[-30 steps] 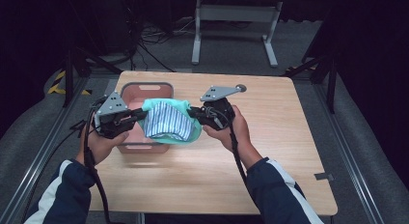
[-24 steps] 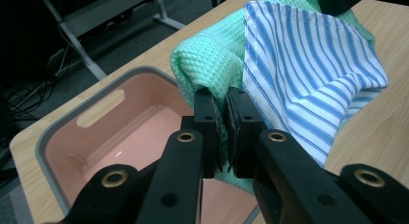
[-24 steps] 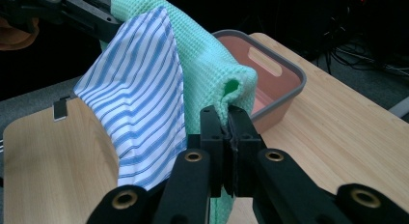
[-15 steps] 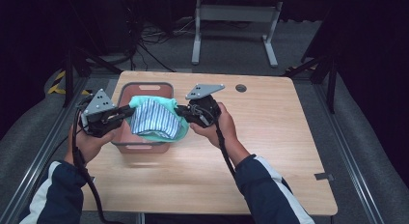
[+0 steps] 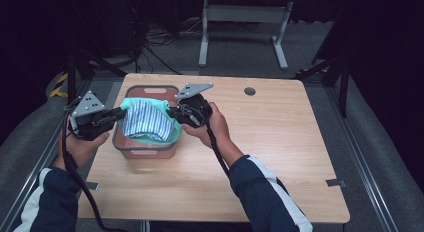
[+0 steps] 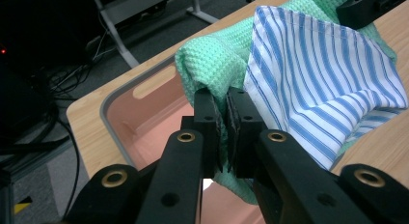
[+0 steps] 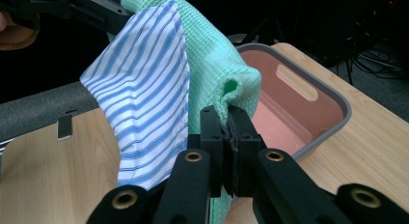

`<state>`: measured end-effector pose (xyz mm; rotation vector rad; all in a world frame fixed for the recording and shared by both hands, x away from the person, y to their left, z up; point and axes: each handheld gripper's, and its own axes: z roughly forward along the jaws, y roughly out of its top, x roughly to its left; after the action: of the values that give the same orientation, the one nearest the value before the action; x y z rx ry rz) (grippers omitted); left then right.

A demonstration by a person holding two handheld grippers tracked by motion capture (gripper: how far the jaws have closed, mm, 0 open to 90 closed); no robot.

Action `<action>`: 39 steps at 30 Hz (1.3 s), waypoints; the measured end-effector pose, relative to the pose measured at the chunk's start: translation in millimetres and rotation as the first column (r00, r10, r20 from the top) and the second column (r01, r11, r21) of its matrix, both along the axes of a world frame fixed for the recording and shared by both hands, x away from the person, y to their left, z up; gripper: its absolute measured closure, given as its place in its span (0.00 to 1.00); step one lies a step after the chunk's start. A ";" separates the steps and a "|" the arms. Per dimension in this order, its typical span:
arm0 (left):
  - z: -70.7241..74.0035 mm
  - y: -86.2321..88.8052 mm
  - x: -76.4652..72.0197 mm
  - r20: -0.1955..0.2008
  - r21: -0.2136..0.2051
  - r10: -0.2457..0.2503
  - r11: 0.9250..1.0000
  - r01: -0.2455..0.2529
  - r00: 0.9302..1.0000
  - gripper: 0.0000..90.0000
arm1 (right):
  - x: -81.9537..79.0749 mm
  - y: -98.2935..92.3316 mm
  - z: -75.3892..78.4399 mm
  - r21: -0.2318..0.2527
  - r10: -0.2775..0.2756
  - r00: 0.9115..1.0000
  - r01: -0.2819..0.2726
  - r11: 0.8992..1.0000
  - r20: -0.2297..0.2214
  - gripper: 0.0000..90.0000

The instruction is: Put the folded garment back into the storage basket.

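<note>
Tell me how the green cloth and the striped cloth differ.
The green cloth is plain mint with a waffle weave; the striped cloth is smooth white with blue stripes. The green cloth is pinched in the jaws of the left gripper and the right gripper; the striped cloth lies draped against it. Both hang together over the pink bin.

evenly lit wooden table [image 5: 260,142] against dark, murky surroundings; soft focus, mild grain

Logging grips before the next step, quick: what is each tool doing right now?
Left tool: closed, holding an edge of the green cloth.
Right tool: closed, holding the opposite edge of the green cloth, above the bin.
</note>
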<state>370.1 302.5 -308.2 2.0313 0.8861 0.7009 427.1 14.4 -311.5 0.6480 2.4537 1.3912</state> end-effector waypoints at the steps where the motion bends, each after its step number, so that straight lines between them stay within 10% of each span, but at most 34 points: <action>1: -0.3 1.8 0.0 -0.001 -0.005 0.005 1.000 -0.005 1.000 0.94 | 1.0 2.5 -0.2 0.002 -0.001 1.000 0.001 1.000 -0.002 0.97; 39: -60.2 10.5 35.7 -0.135 0.063 0.069 0.996 -0.061 0.988 0.93 | 33.2 39.5 -56.8 -0.085 -0.010 0.994 0.001 0.996 -0.108 0.97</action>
<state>405.9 313.1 -368.4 2.1311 1.0260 0.6354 460.4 53.9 -368.3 0.7276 2.5766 1.2729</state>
